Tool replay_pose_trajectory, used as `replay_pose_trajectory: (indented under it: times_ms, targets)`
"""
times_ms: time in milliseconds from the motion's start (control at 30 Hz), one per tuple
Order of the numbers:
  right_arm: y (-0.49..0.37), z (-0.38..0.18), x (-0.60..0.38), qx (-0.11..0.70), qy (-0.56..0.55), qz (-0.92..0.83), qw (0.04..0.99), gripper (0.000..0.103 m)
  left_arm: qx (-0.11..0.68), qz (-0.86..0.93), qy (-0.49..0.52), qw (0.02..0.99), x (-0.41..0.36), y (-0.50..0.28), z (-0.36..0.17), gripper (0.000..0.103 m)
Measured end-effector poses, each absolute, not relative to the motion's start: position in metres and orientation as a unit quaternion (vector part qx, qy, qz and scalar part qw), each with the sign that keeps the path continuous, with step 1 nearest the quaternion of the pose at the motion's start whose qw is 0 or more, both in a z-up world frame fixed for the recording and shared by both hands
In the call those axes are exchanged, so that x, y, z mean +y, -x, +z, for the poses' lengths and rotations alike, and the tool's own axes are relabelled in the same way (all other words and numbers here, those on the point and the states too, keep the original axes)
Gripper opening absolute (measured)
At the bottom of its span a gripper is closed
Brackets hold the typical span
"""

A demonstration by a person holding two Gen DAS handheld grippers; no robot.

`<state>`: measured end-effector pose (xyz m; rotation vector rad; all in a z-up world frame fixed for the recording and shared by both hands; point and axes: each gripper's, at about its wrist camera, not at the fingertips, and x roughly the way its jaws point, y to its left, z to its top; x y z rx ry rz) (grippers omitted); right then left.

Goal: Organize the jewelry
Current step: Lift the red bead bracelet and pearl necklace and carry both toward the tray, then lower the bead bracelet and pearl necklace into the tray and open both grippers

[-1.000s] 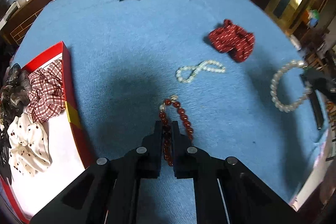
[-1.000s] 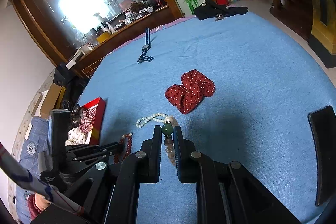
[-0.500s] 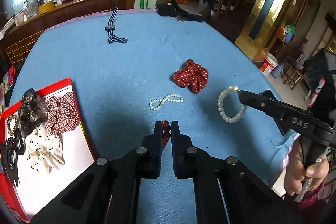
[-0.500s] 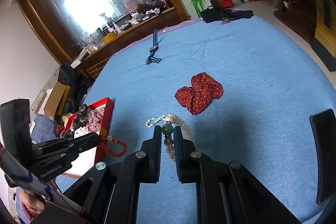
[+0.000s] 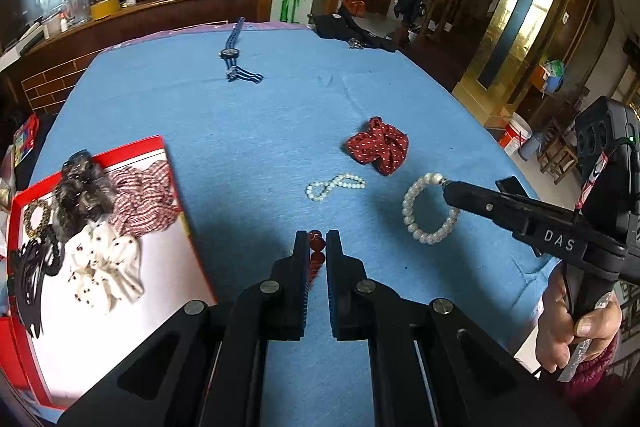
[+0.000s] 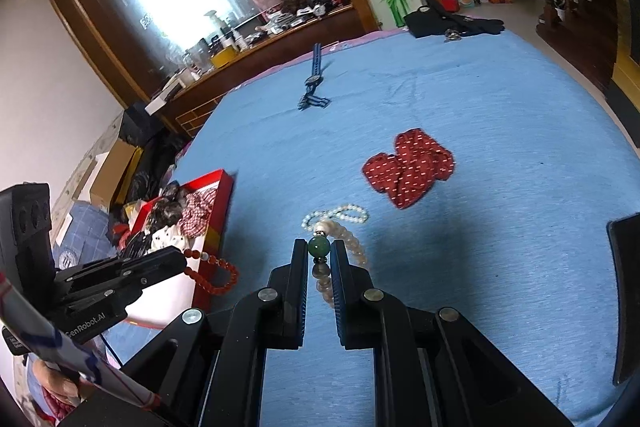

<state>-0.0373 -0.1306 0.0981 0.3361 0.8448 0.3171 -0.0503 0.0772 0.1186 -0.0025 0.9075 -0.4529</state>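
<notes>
Left gripper (image 5: pixel 317 241), bottom centre of the left wrist view: black two-finger claw, jaws nearly closed, pinching a strand of round dark-red beads (image 5: pixel 316 251) lifted clear of the blue cloth-covered table (image 5: pixel 280 115); in the right wrist view the same strand hangs as a loop at lower left, in front of the tray's near edge. Right gripper (image 6: pixel 319 251), bottom centre of the right wrist view: matching black claw, jaws nearly closed on a bracelet of pale pearly beads with one green bead (image 6: pixel 319 246) seated between the fingertips; in the left wrist view the bracelet dangles as an open ring at centre right, above the cloth. Red-rimmed, white-lined shallow tray (image 5: pixel 120 155), left edge of the left wrist view: holding a red-and-white checked scrunchie (image 5: pixel 142 187), a cream scrunchie with small dark print (image 5: pixel 106 267), a dark fuzzy hair piece (image 5: pixel 80 187) and other dark items too small to tell. Small string of white pearls (image 5: pixel 335 185), centre, lying on the cloth in a figure-eight. Red scrunchie with white dots (image 5: pixel 378 149), just beyond the pearls. Blue striped watch strap (image 5: pixel 236 55), upper centre, well apart from the rest.
</notes>
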Motion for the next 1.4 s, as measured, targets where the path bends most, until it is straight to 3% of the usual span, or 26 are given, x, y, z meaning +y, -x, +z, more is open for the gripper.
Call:
replay_pose_trajectory:
  times_ms: [667,1400]
  targets:
    - [0.046,0.120,-0.011,0.412,-0.090,0.274,0.864,0.012,0.402,-0.132,0.043,0.905,0.195,0.079,0.140,0.007]
    - [0.006,0.082,0.091,0.467,-0.025,0.315,0.826,0.012,0.450,-0.048,0.110,0.885,0.290,0.048,0.084,0.007]
